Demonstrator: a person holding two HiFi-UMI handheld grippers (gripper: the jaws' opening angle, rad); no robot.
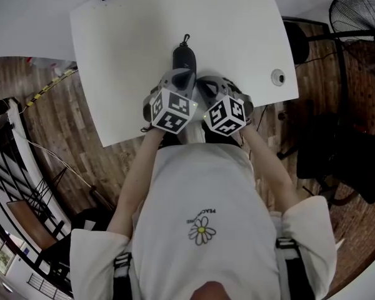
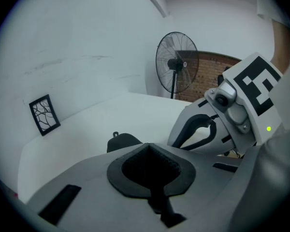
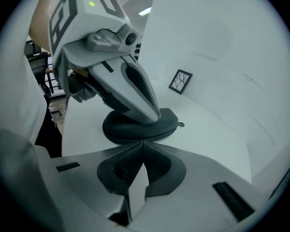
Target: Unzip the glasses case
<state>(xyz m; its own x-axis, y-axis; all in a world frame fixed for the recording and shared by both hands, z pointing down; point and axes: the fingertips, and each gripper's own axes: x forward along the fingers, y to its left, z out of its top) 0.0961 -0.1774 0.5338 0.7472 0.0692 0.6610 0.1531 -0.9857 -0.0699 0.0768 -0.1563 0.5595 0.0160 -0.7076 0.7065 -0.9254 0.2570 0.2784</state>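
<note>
A white table stands on a wooden plank floor, with one standing fan off its far right corner and one black-framed card with a branching line pattern at the table's far edge. The only legible writing is on the person's white T-shirt: the word "PEACE" above a single printed daisy, while the letters beside it are too small to read. One glasses case lies near the middle of the table, towards the person's side. It is black, oval and domed, lying flat and closed, with a small loop at its far end. No brand shows on it. Two grippers work at it, each bearing a cube of black-and-white square markers. The left gripper has its jaws pressed together, and in the right gripper view its tip sits on top of the case; I cannot tell whether it pinches anything there. The right gripper has its jaws together too, with nothing between them, and it hangs just short of the case's near edge. A small round fitting sits on the table's right side.
</note>
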